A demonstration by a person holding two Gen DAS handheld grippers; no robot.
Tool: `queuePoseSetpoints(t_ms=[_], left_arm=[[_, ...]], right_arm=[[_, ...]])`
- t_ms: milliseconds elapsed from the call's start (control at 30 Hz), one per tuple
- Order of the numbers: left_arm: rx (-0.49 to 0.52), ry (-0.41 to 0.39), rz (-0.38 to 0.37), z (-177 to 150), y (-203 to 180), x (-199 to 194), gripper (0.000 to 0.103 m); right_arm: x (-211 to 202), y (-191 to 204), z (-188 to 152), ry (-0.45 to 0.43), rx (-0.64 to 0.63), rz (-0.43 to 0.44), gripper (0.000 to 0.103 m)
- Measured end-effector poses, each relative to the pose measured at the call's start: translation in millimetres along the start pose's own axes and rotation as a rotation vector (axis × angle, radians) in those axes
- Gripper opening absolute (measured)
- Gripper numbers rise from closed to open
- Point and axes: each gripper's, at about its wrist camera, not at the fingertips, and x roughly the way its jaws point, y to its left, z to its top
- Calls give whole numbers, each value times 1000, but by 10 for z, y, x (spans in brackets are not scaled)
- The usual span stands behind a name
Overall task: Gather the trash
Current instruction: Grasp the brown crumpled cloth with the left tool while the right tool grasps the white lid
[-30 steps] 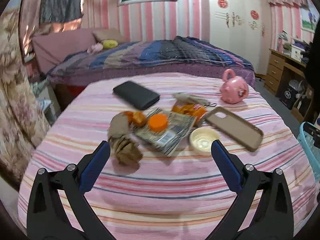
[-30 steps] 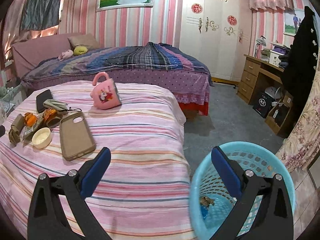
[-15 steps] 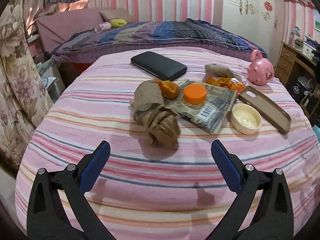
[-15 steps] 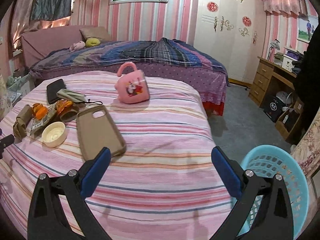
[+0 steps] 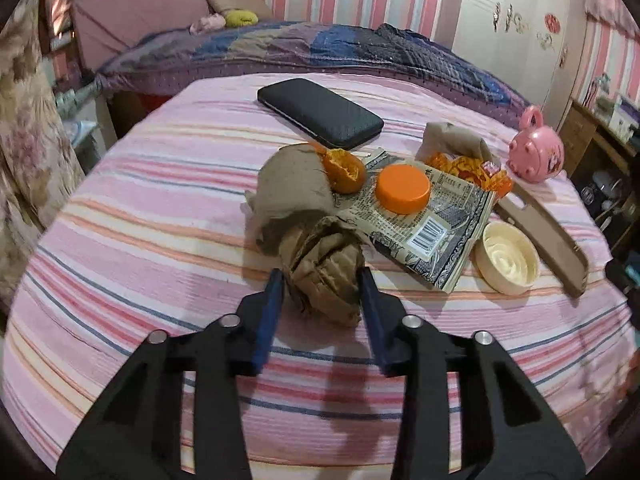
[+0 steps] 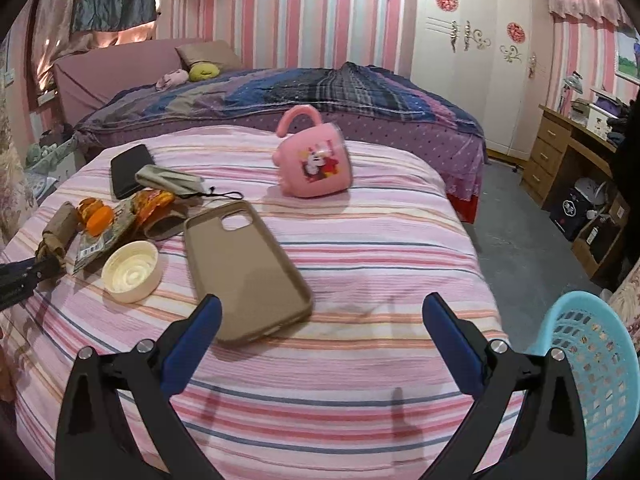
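Crumpled brown paper wad lies on the pink striped bed directly between the blue pads of the left tongs, which are closing on its near end; its long axis runs away from them toward the orange peel. The right tongs stand wide apart with nothing between them, well away, beside the light blue plastic basket. A second ago the left tongs were wide apart and short of the wad.

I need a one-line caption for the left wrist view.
Left gripper closing around crumpled brown paper on the striped bedspread.
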Motion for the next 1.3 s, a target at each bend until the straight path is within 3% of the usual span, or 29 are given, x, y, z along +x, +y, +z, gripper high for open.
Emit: queuePoseSetpoints(t_ms=[267,400,733,967,1067,1200,1300], left_arm=[[3,-39,-4,-27,92,-279,36],[7,-94,41,12,161,-420,36],[-31,-60,104,33,511,-342,35],[-76,-47,134,41,734,-305,35],[-79,-38,137,38,751,-282,35],[-70,-36,139,38,730,-271,35],[-70,-36,140,41,713,-262,35]], right_arm=[[-31,145,-27,1,-27,17,98],[-15,245,-26,3,-20,39,98],[122,801,40,35,-54,203,98],[302,1154,76,82,-127,232,96],[400,1214,127,105,-129,251,87],[495,1264,139,135,-136,293,62],[486,1283,146,126,-148,301,60]])
